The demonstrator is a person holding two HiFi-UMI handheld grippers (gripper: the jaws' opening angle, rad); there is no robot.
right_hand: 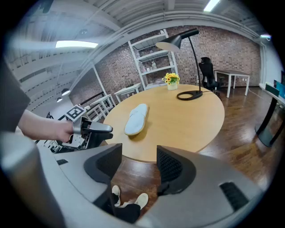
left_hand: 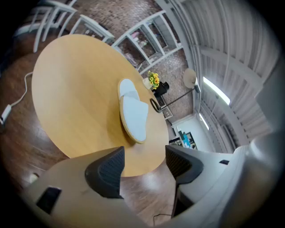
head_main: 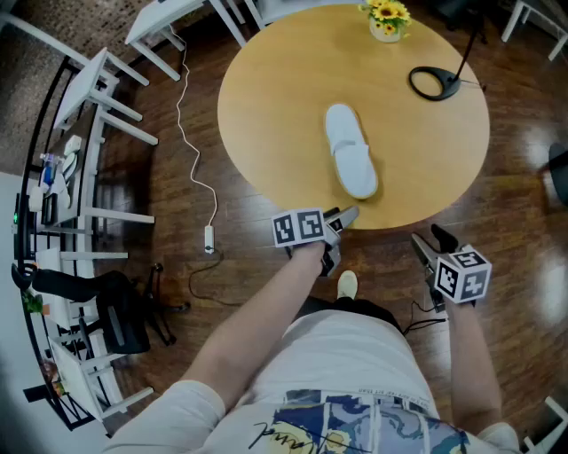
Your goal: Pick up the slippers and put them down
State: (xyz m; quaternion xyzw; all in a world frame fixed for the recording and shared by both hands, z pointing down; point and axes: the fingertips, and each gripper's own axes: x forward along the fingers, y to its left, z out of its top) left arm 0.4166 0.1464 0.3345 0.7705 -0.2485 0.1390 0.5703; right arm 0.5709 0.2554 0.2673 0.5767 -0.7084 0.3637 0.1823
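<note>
White slippers (head_main: 351,152) lie on the round wooden table (head_main: 266,106), apparently one stacked on the other, toes toward the near edge. They also show in the left gripper view (left_hand: 133,113) and the right gripper view (right_hand: 136,119). My left gripper (head_main: 342,218) hovers at the table's near rim, just short of the slippers, open (left_hand: 143,167) with nothing between its pads. My right gripper (head_main: 429,238) hangs over the floor, off the table's near right edge; it is open and empty (right_hand: 139,164). From there the left gripper (right_hand: 95,129) shows at the left.
A black lamp base (head_main: 435,83) and a pot of yellow flowers (head_main: 388,18) stand at the table's far side. A white cable (head_main: 197,177) trails over the dark wood floor to the left. Shelving (head_main: 62,222) lines the left wall. The person's foot (head_main: 348,285) is below the table edge.
</note>
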